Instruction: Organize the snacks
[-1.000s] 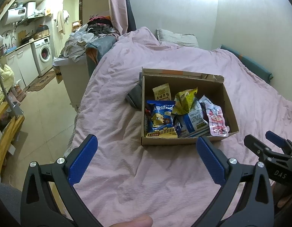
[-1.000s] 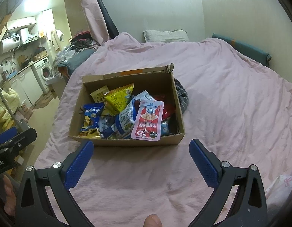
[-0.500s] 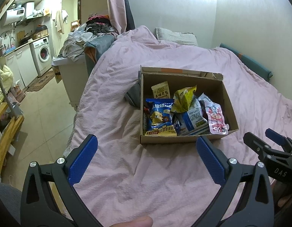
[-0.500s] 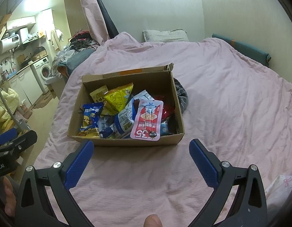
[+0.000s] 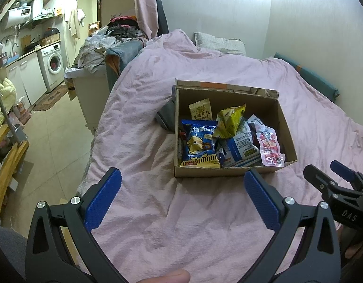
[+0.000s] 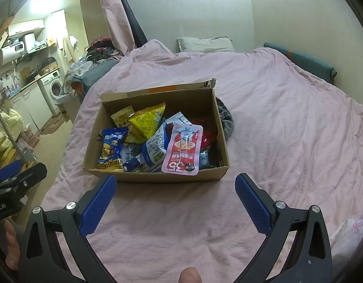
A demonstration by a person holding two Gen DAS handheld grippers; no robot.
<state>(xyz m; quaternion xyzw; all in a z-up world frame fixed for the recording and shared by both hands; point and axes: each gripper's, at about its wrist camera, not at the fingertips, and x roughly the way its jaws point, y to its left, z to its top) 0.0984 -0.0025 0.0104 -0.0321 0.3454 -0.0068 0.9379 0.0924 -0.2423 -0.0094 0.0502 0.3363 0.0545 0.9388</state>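
Note:
An open cardboard box (image 5: pixel 228 171) (image 6: pixel 157 176) sits on a pink bedspread and holds several snack packets. Among them are a blue packet with a bear (image 5: pixel 199 143) (image 6: pixel 110 148), a yellow packet (image 5: pixel 230 120) (image 6: pixel 146 122), a small tan packet (image 5: pixel 200 112) and a pink-and-red pouch (image 5: pixel 268 143) (image 6: pixel 183 151). My left gripper (image 5: pixel 181 188) is open and empty, hovering before the box's near wall. My right gripper (image 6: pixel 175 191) is open and empty, also just short of the box. Each gripper shows at the edge of the other's view.
A grey cloth (image 5: pixel 166 118) (image 6: pixel 225 120) lies against the box's far side. The bed's left edge drops to a tiled floor (image 5: pixel 51 129). A bin piled with clothes (image 5: pixel 96 70) and a washing machine (image 5: pixel 50 64) stand to the left. A pillow (image 6: pixel 205 44) lies by the far wall.
Both grippers have drifted very slightly; the box sits a touch differently in each view. Both stay open and empty.

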